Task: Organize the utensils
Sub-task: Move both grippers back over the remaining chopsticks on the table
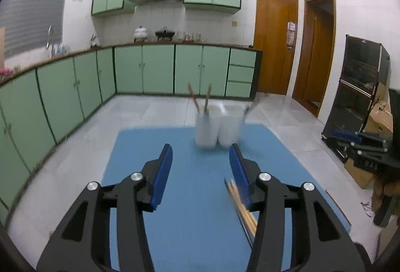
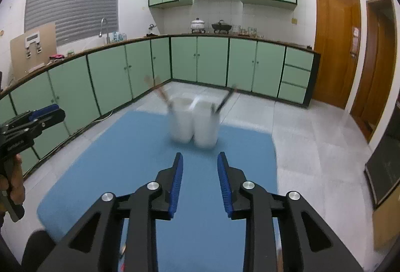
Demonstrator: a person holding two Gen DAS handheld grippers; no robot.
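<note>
The blue mat (image 1: 175, 142) is seen as matt. The holders (image 2: 192, 121) look like white plastic, and the chopsticks (image 1: 243, 207) like wood.

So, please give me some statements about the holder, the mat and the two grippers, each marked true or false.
1. A white holder with two compartments stands on the blue mat. True.
2. Both compartments are empty. False: sticks lean in the left one, a dark utensil in the right.
3. The right gripper is open with nothing between its pads. True.
4. The left gripper is shut. False: it is open.
5. Chopsticks lie on the mat beside the left gripper. True.
</note>
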